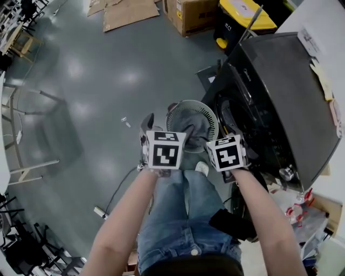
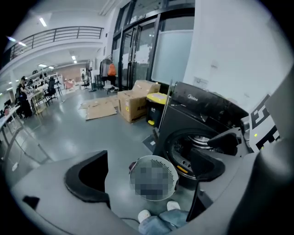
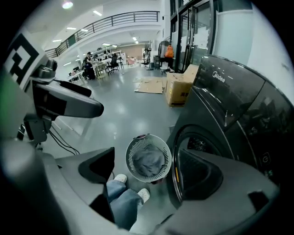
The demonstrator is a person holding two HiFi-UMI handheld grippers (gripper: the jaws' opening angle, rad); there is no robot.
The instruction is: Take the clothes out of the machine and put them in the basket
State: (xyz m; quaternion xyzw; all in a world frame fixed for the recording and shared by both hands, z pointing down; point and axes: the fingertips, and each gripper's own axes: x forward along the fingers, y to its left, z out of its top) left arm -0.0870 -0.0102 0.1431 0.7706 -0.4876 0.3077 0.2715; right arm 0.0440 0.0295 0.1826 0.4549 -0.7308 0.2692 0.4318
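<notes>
Washer is dark grey, nearly black, w/ a yellow strip inside the door ring. Basket is white w/ a slotted pattern, clothes in it are plain grey. Floor is glossy grey. Person's got blue jeans & white shoes. Left gripper is grey w/ black fingers, and its cube is white w/ black square markers. Bin at the back has a yellow lid, cardboard boxes are brown.

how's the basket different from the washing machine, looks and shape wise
The basket is pale, round and slotted; the washing machine is dark, boxy and solid-walled. The basket opens upward and holds grey clothes; the washing machine opens through a round hole in its front. The basket is much the smaller. Both stand on the grey floor, next to each other.
</notes>
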